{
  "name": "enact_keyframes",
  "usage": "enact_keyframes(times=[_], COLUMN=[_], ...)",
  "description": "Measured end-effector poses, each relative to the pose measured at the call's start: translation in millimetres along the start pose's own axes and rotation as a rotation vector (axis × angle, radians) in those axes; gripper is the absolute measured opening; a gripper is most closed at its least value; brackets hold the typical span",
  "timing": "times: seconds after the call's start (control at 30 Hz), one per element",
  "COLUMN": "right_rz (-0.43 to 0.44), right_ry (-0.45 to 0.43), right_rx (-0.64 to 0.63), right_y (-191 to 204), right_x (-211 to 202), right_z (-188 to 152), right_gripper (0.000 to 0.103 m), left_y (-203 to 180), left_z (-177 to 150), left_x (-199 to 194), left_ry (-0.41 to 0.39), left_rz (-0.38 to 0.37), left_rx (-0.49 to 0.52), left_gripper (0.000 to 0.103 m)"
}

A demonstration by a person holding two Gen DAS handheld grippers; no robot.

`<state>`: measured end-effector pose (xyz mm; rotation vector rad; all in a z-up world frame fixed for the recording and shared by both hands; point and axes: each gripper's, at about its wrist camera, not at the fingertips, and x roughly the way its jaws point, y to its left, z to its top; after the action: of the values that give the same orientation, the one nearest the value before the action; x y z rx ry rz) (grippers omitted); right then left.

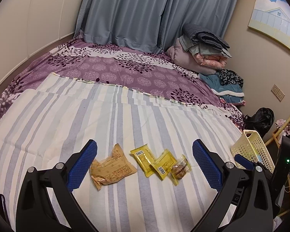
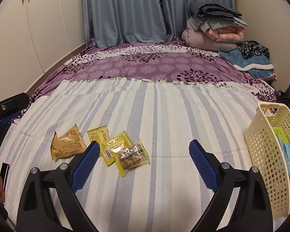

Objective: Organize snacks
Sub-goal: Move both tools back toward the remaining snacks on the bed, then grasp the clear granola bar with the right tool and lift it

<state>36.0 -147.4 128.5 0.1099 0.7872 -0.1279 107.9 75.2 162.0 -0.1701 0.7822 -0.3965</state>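
1. Yellow snack packets and tan packet lie on striped sheet, left of cream basket.
2. Left gripper, right gripper: both spread, empty.
3. Pinch one packet flat, avoid overlapping neighbours.

Snack packets are all crinkly plastic film: the tan pack looks fairly matt, the yellow packs are glossy, and one pack has a shiny clear window. Striped sheet is soft matt cloth, a bit creased. Basket is smooth perforated plastic. Left gripper and right gripper: matt black plastic, blue pads with a rough dimpled grid, shiny metal pins.
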Motion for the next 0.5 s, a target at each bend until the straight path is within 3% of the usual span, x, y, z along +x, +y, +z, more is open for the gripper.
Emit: enact_keyframes(times=[0.5], right_rz=[0.003], right_ry=[0.072], right_rx=[0.007], right_y=[9], right_x=[33], right_z=[-2], right_gripper=[0.093], left_y=[29], left_z=[-3], left_x=[19], left_ry=[0.056], left_rz=[0.032], left_rx=[-0.040], left_gripper=[0.100])
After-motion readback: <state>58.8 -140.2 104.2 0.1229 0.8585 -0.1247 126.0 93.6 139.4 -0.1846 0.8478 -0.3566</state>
